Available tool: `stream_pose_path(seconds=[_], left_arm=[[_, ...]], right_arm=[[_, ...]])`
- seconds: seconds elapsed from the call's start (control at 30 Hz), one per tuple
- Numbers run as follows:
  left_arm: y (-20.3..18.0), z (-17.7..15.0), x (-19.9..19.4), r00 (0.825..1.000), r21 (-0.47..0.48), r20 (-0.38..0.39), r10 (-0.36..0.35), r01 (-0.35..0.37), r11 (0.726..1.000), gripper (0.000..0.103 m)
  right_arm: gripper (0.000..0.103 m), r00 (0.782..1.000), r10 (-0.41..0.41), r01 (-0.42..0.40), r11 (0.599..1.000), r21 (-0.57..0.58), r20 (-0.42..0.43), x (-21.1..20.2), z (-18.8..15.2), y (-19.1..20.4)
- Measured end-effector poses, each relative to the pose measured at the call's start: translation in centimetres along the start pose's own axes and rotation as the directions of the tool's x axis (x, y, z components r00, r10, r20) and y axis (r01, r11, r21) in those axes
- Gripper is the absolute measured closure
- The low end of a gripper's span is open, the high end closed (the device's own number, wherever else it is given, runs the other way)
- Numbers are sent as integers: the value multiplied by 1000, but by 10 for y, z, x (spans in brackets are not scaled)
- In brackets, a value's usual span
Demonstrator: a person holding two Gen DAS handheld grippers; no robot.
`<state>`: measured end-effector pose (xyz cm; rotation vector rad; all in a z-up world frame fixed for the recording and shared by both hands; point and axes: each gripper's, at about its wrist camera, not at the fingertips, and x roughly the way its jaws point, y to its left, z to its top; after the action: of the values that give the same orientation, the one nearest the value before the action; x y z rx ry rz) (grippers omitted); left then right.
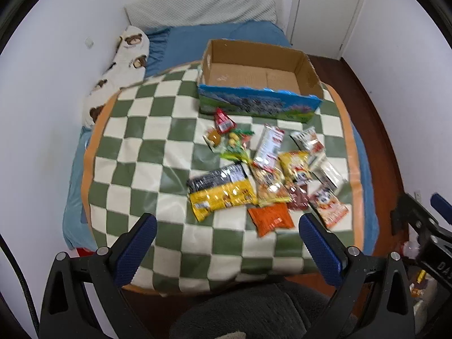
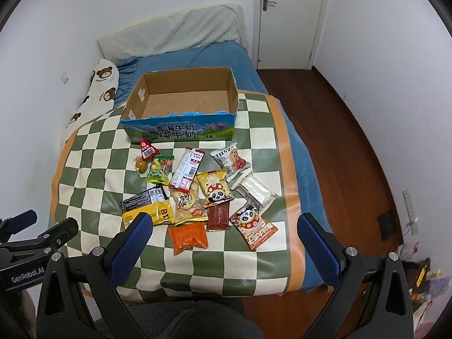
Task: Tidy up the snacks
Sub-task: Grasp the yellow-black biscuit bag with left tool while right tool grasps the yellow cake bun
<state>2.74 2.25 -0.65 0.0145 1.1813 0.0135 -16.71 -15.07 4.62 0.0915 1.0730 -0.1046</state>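
Several snack packets lie in a loose pile on a green-and-white checkered mat [image 1: 141, 147] [image 2: 93, 147] on a bed. Among them are a yellow-black bag [image 1: 220, 192] [image 2: 147, 206], an orange packet [image 1: 271, 217] [image 2: 189, 237], a panda packet [image 2: 254, 226] and a small red packet [image 1: 223, 121] [image 2: 147, 149]. An empty open cardboard box [image 1: 254, 104] [image 2: 180, 130] with a blue printed front stands behind them. My left gripper [image 1: 226, 228] is open and empty, above the mat's near edge. My right gripper [image 2: 223, 228] is open and empty, also short of the pile.
The bed has a blue sheet [image 2: 214, 56], a grey pillow [image 2: 175, 31] and a bear-print cushion [image 2: 96, 90] by the left wall. A wooden floor [image 2: 339, 141] and white door [image 2: 288, 17] lie to the right. Clutter sits at the lower right floor [image 2: 423, 282].
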Motion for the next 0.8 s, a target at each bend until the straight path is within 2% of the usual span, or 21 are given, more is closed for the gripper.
stream_pose_path(seconds=[0.1, 0.17, 0.23, 0.3, 0.4, 0.5, 0.53, 0.6, 0.67, 0.73, 0.8], left_arm=[[4, 8, 20, 997, 65, 43, 57, -60, 996, 0], [3, 13, 40, 988, 142, 81, 129, -139, 980, 0], [2, 16, 66, 979, 232, 103, 174, -194, 953, 0], [-4, 17, 97, 977, 327, 94, 194, -214, 920, 0], [-13, 15, 154, 977, 479, 19, 212, -196, 856, 0], [-24, 7, 206, 967, 615, -21, 254, -188, 766, 0], [-27, 0, 225, 965, 665, -22, 260, -180, 725, 0], [-35, -8, 249, 968, 730, -55, 244, -128, 672, 0], [-41, -18, 275, 965, 793, -80, 251, -91, 602, 0], [-45, -23, 296, 959, 834, -103, 265, -62, 548, 0], [-50, -27, 311, 954, 860, -125, 272, -32, 509, 0]], right_arm=[[0, 997, 41, -39, 998, 46, -58, 28, -1, -7], [0, 991, 85, -76, 994, 81, -106, 52, -3, -9], [0, 976, 133, -112, 986, 126, -171, 90, -8, -14], [0, 963, 158, -125, 979, 158, -218, 123, -13, -15], [0, 931, 203, -146, 969, 201, -302, 176, -23, -12], [0, 894, 244, -163, 958, 237, -375, 228, -38, -6], [0, 886, 254, -164, 955, 248, -389, 240, -42, -3], [0, 863, 264, -163, 953, 257, -432, 270, -52, 3], [0, 842, 274, -156, 948, 276, -465, 295, -63, 8], [1, 823, 294, -152, 938, 310, -487, 311, -71, 11], [3, 808, 329, -155, 919, 362, -489, 324, -80, 11]])
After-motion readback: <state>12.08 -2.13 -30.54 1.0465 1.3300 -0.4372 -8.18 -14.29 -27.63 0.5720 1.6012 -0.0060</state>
